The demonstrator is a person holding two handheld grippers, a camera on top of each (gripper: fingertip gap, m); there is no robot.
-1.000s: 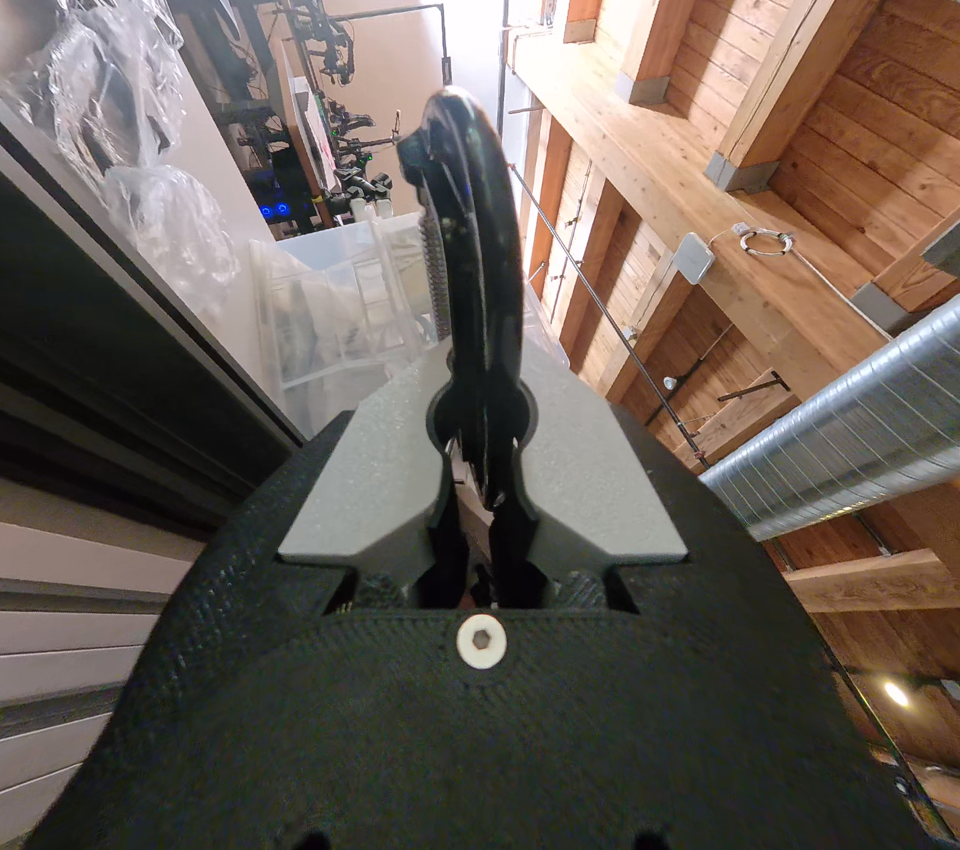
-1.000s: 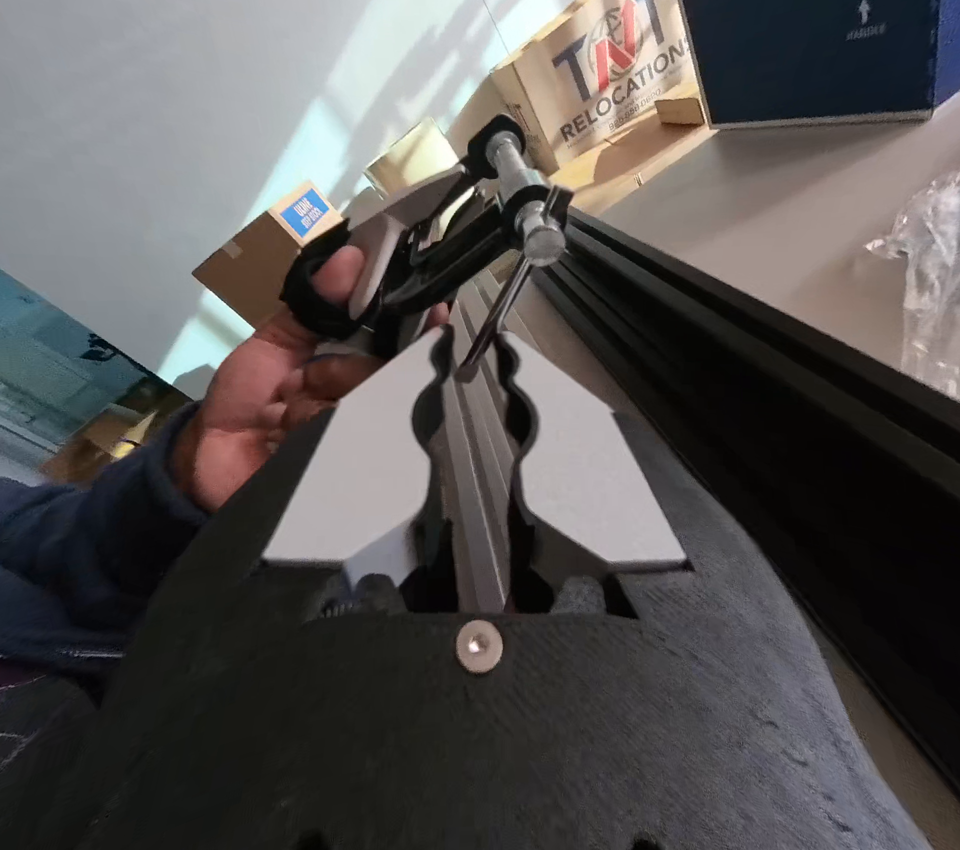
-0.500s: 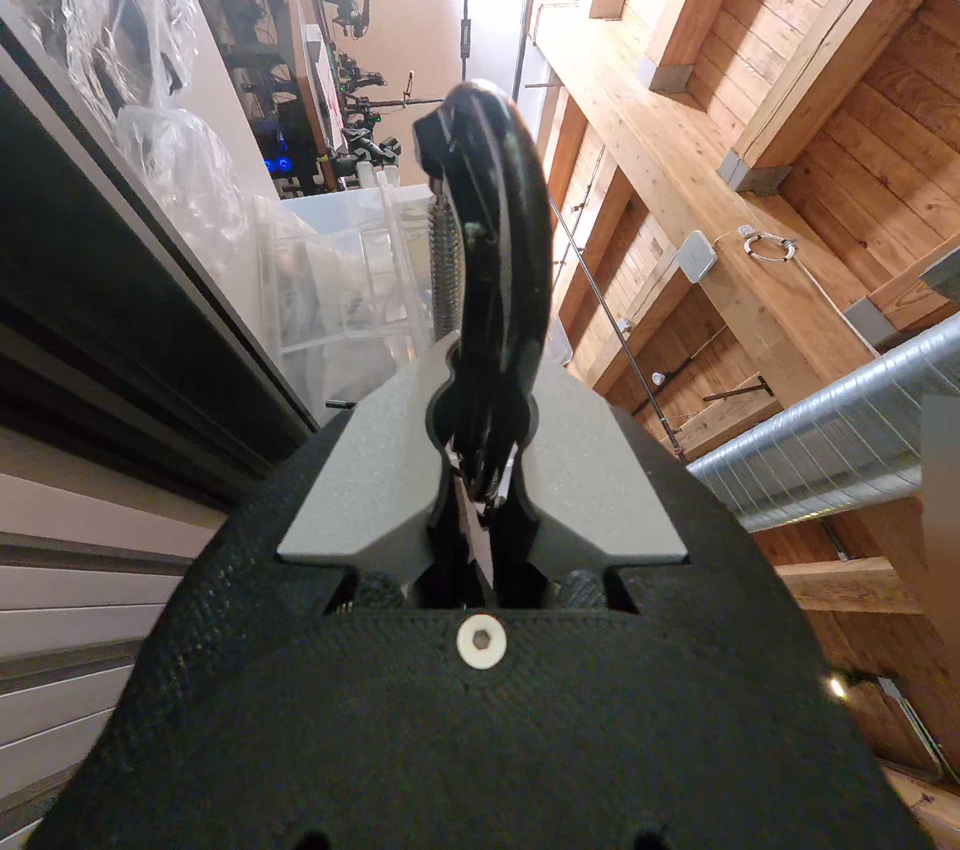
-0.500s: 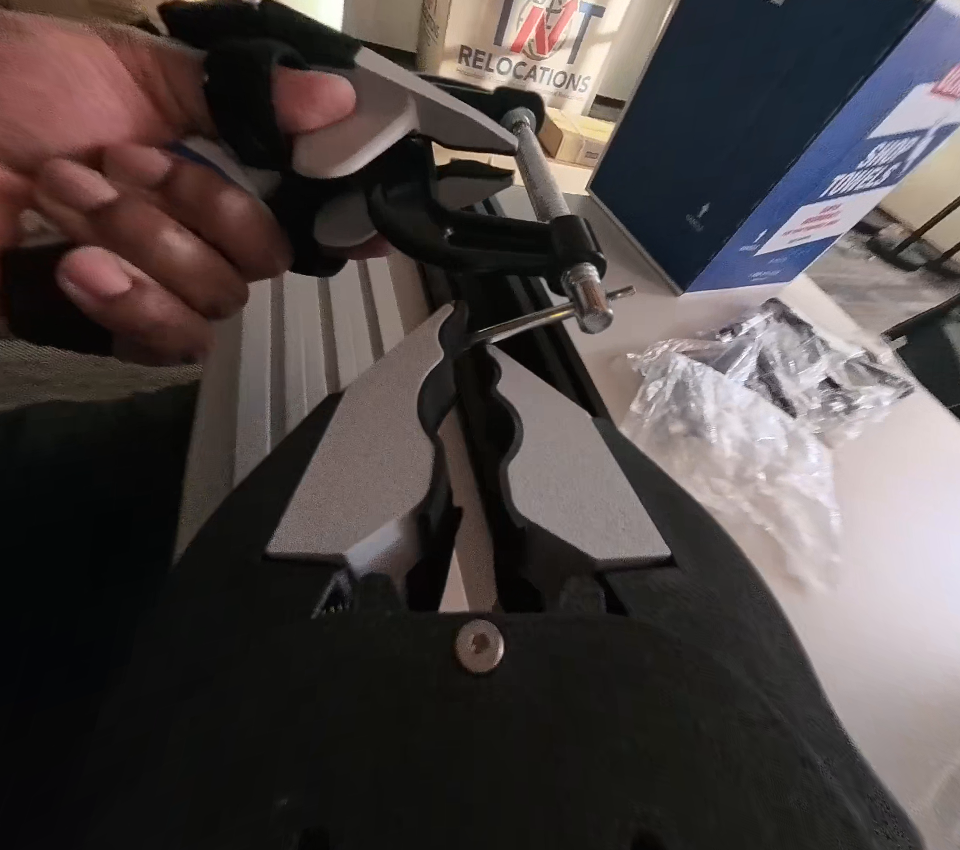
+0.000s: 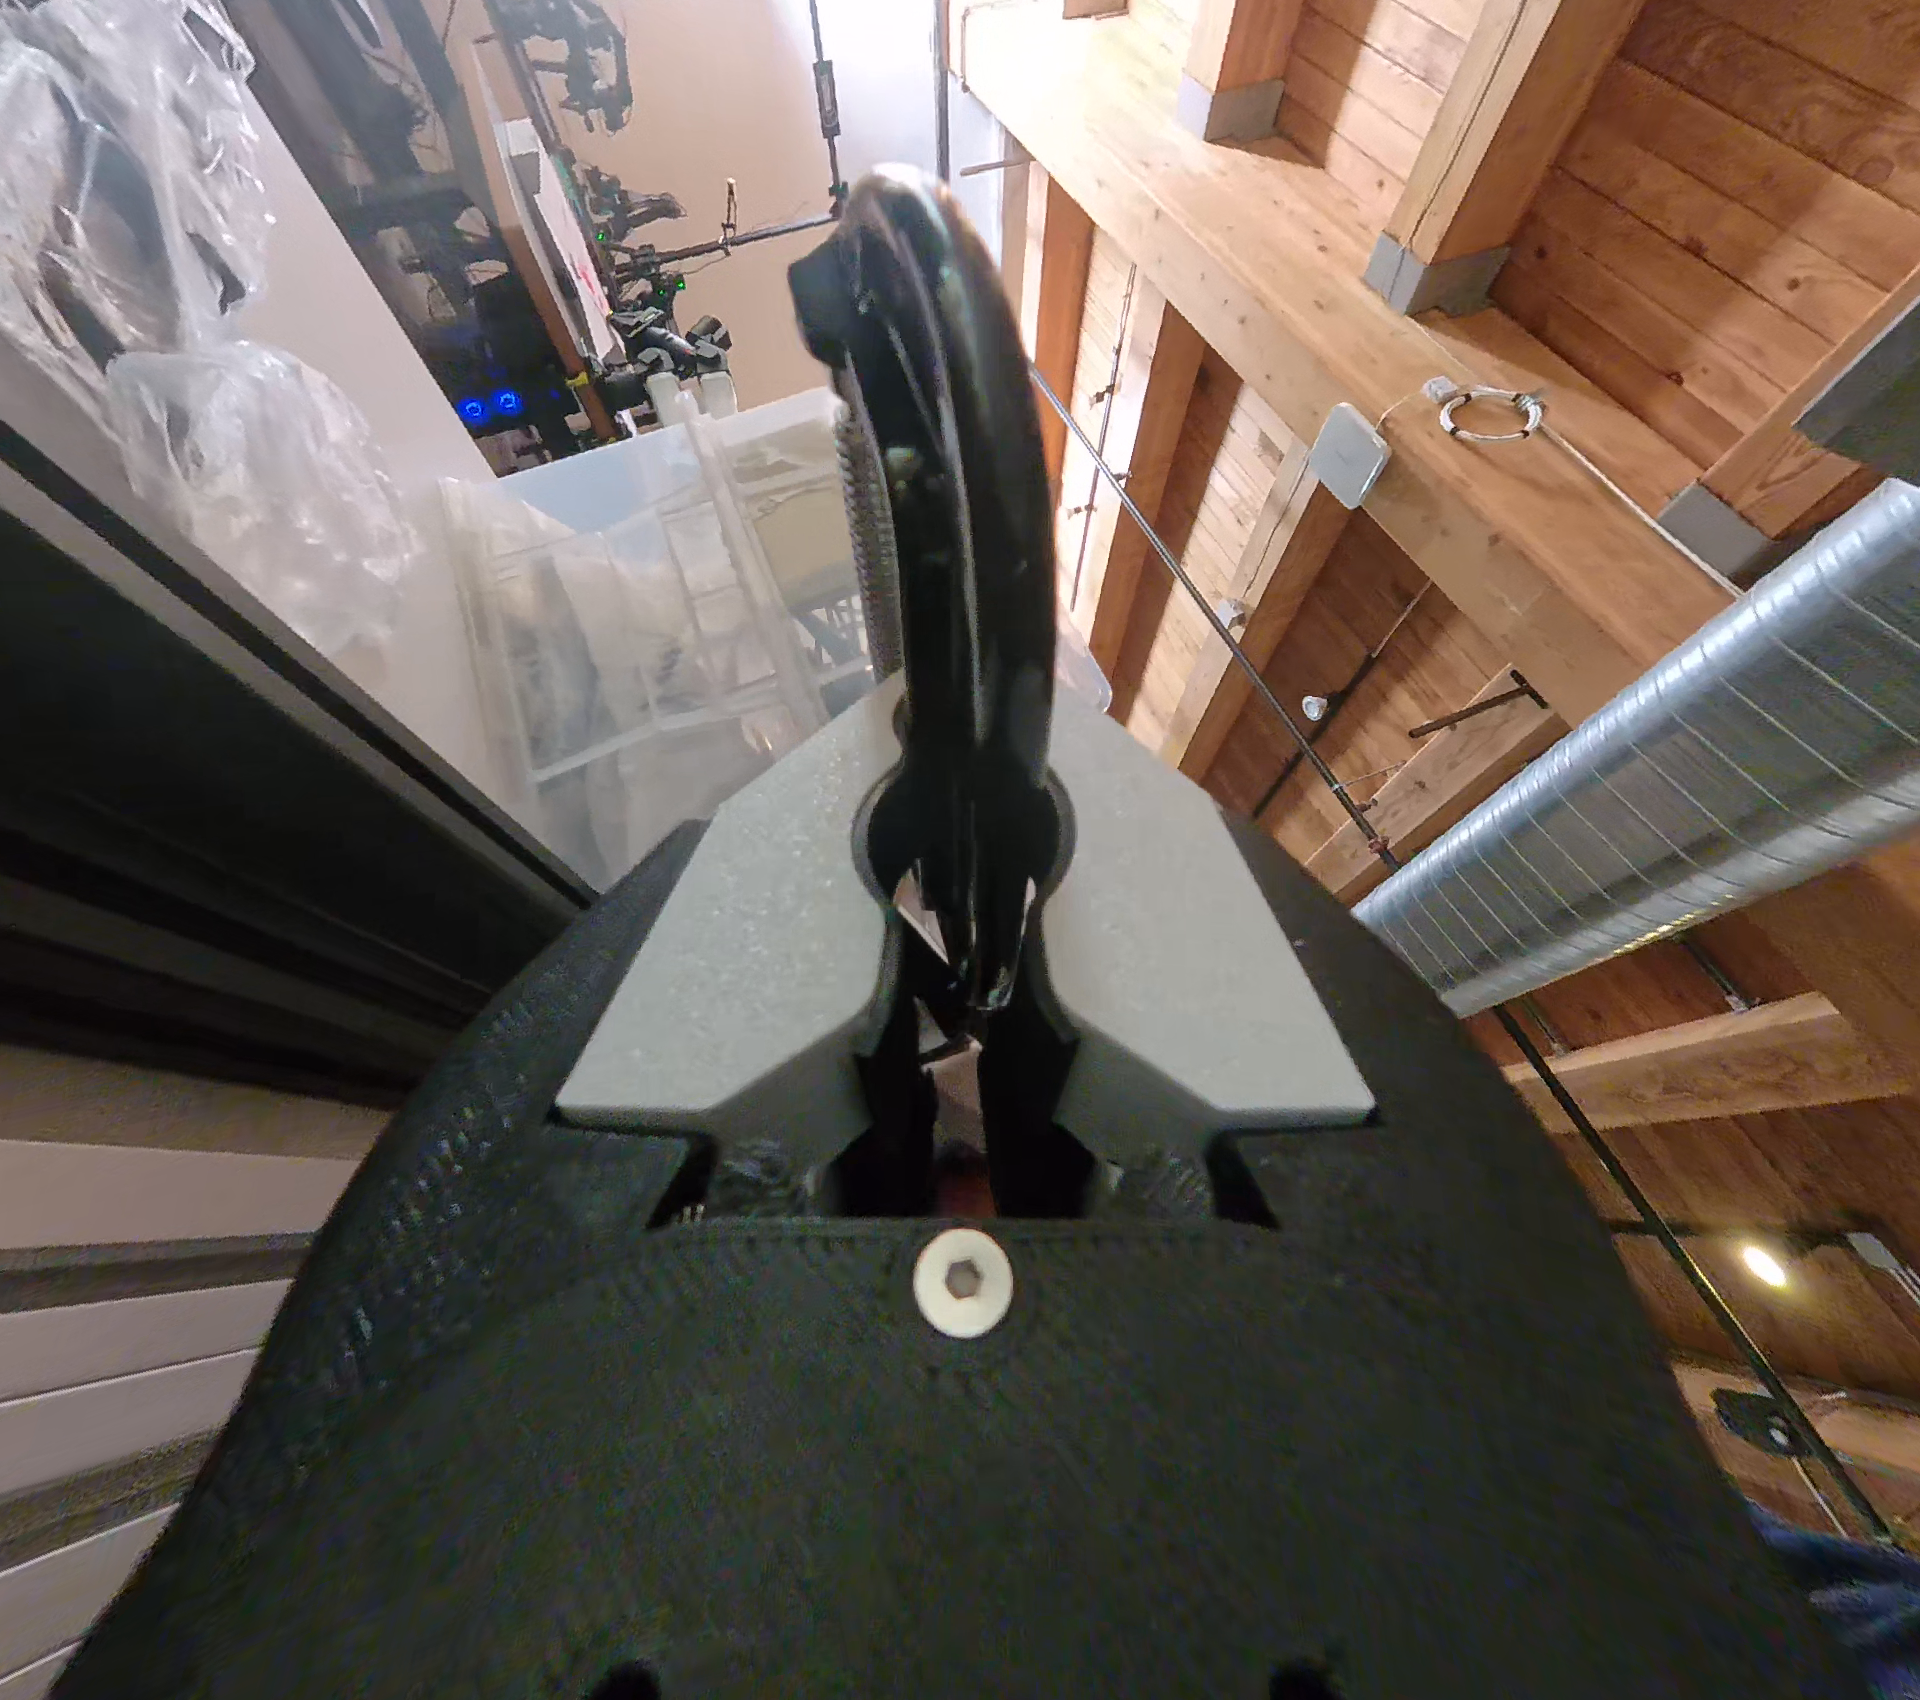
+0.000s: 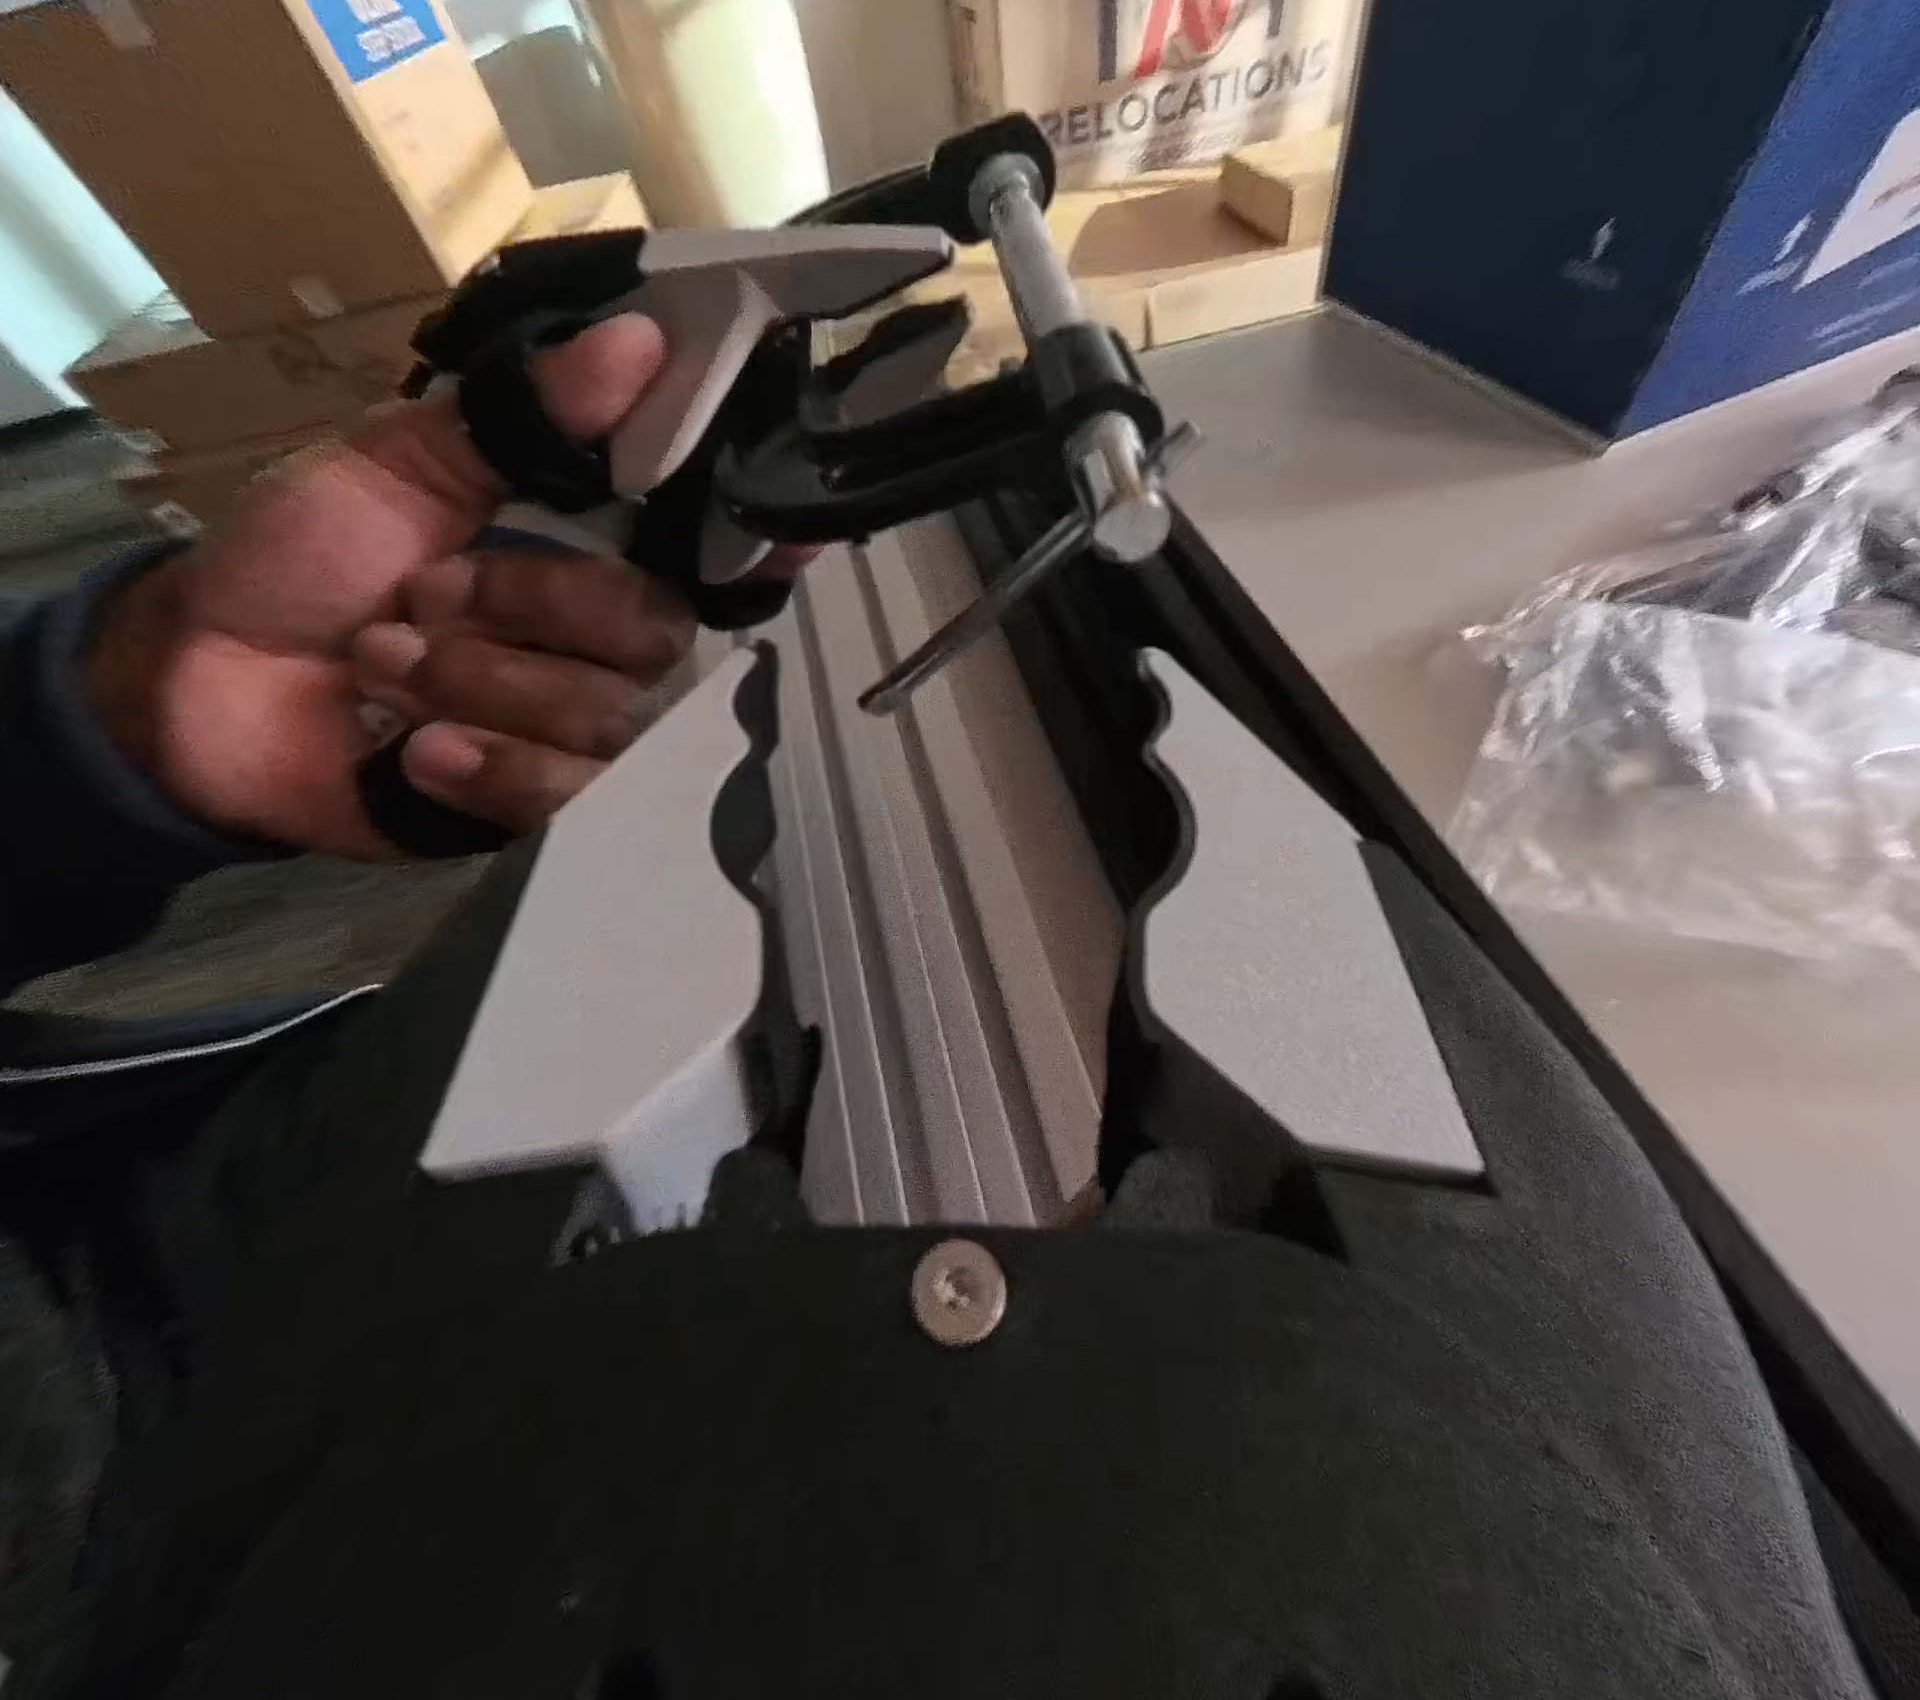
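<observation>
My left gripper (image 5: pixel 961 819) is shut on the curved frame of a black C-clamp (image 5: pixel 940 507) and holds it up in the air, its threaded screw (image 5: pixel 862 549) beside the frame. In the right wrist view a hand (image 6: pixel 364 611) holds that left gripper (image 6: pixel 790 320) with the C-clamp (image 6: pixel 914 455) in it. The clamp's steel screw (image 6: pixel 1039 268) ends in a thin sliding handle bar (image 6: pixel 977 611). My right gripper (image 6: pixel 956 694) is open, its fingers (image 6: pixel 665 871) wide apart just below the bar's free tip, apart from it.
A grey aluminium rail (image 6: pixel 935 871) runs under the right gripper along the table's black edge (image 6: pixel 1351 715). Clear plastic bags of parts (image 6: pixel 1714 715) lie on the table at right. A blue box (image 6: pixel 1610 92), cardboard boxes (image 6: pixel 260 112) and a white roll (image 6: pixel 696 61) stand behind.
My right gripper was shut on the clamp's handle bar and has opened wide, letting it go. The left gripper still holds the clamp, shifted only slightly.
</observation>
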